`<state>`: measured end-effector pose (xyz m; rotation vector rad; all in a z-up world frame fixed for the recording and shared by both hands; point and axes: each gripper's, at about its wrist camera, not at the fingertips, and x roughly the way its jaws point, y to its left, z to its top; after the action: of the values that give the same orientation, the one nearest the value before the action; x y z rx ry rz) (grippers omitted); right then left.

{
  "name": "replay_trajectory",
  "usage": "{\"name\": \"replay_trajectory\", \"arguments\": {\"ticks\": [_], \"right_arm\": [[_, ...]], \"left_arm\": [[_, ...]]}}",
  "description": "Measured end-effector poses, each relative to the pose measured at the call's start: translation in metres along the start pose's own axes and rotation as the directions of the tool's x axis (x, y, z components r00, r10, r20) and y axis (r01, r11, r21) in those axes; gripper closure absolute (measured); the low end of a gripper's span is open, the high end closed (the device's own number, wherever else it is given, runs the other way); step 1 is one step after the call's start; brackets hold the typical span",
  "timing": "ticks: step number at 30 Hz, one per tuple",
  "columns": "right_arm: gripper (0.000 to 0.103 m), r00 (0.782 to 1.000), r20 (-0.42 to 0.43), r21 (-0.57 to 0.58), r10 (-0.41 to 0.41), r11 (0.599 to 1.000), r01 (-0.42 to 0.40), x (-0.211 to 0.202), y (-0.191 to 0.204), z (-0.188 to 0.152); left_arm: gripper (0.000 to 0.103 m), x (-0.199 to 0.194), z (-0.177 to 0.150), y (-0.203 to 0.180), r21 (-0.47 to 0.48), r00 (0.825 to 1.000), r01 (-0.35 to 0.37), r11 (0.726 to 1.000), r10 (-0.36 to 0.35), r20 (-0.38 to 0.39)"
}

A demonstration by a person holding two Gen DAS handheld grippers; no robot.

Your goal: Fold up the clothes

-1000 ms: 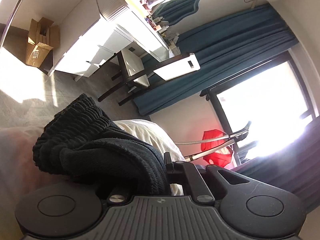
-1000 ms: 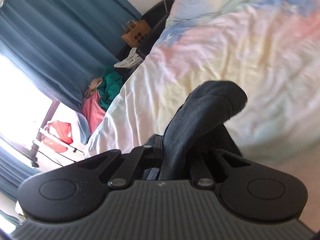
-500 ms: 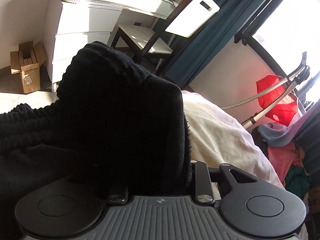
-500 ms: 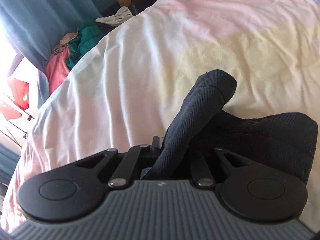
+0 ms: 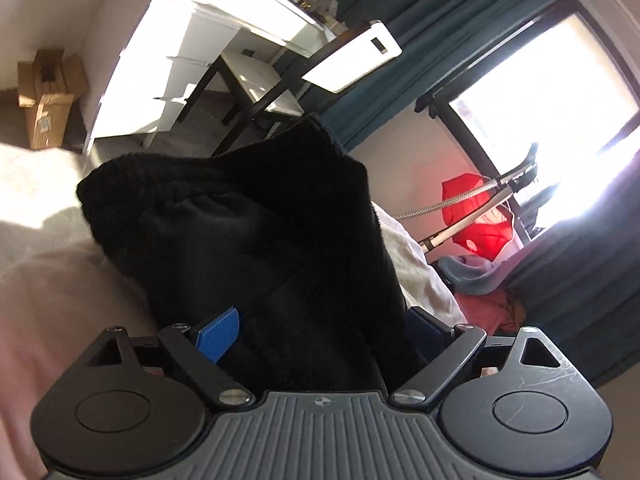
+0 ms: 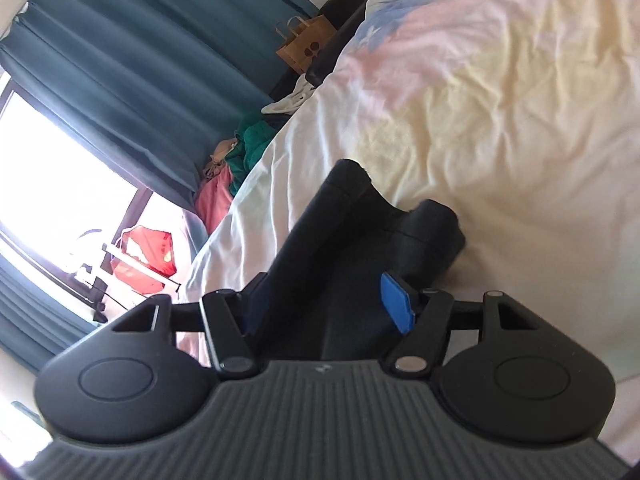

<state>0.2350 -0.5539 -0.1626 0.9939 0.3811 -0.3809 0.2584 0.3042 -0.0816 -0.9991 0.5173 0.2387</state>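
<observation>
Left wrist view: the left gripper [image 5: 320,332] stands with its jaws spread wide, a blue pad [image 5: 218,334] bared on one side, and the black ribbed garment [image 5: 256,232] heaped between them and over them. Nothing pinches the cloth here; it merely drapes across the opening, bunched in a thick, soft mound on the bed [image 5: 48,280]. Beyond the garment stand a white desk [image 5: 192,52] and a dark-framed chair [image 5: 280,80].

Right wrist view: the right gripper [image 6: 328,304] is likewise parted, and another part of the garment [image 6: 360,240] lies between its fingers, rolled into two rounded lobes on the bed's [image 6: 500,120] crumpled pastel sheet.

With both grippers spread around slack cloth, this fits either a let-go just after laying a fold or a reach to take hold (one moment cannot settle which). Whichever it is, the knit is thick and limp, and its edges are lost in the bunching.
</observation>
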Motion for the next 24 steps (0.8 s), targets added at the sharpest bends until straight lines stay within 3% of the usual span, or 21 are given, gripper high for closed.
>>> {"name": "replay_trajectory", "arguments": {"ticks": [2, 5, 10, 13, 15, 16, 18, 20, 24], "right_arm": [[0.039, 0.999, -0.018, 0.026, 0.03, 0.999, -0.03, -0.012, -0.009, -0.002], [0.039, 0.991, -0.12, 0.084, 0.054, 0.995, -0.044, -0.006, -0.019, -0.004], [0.039, 0.968, -0.222, 0.2, 0.116, 0.977, -0.072, 0.023, -0.032, -0.02], [0.04, 0.979, -0.174, 0.097, 0.109, 0.991, -0.093, 0.043, -0.021, -0.022], [0.04, 0.985, -0.138, 0.043, 0.103, 0.994, -0.098, 0.058, -0.012, -0.022], [0.041, 0.988, -0.121, 0.024, 0.096, 0.995, -0.094, 0.066, -0.009, -0.022], [0.051, 0.994, -0.093, -0.002, 0.05, 0.999, -0.051, 0.075, 0.001, -0.021], [0.076, 0.998, -0.065, -0.027, 0.016, 0.999, -0.018, 0.075, 0.014, -0.016], [0.083, 1.0, -0.027, -0.041, 0.006, 0.999, -0.007, 0.062, 0.038, -0.004]], "left_arm": [[0.009, -0.009, -0.009, 0.029, -0.107, 1.0, 0.01, 0.994, -0.013, -0.022], [0.011, -0.006, -0.019, 0.064, -0.198, 0.999, 0.027, 0.98, -0.031, -0.016], [0.01, 0.016, -0.011, 0.059, -0.123, 0.997, 0.065, 0.99, -0.061, 0.036], [0.016, 0.033, -0.008, 0.052, -0.098, 0.996, -0.001, 0.995, 0.01, 0.09], [0.037, 0.047, -0.002, 0.043, -0.108, 0.99, -0.046, 0.993, 0.06, 0.129], [0.04, 0.051, 0.001, 0.04, -0.124, 0.988, -0.059, 0.991, 0.075, 0.134], [0.064, 0.056, 0.008, 0.032, -0.152, 0.986, -0.072, 0.986, 0.094, 0.14], [0.08, 0.051, 0.017, 0.019, -0.134, 0.984, -0.094, 0.987, 0.112, 0.137], [0.088, 0.027, 0.04, -0.014, -0.088, 0.985, -0.117, 0.989, 0.127, 0.114]]}}
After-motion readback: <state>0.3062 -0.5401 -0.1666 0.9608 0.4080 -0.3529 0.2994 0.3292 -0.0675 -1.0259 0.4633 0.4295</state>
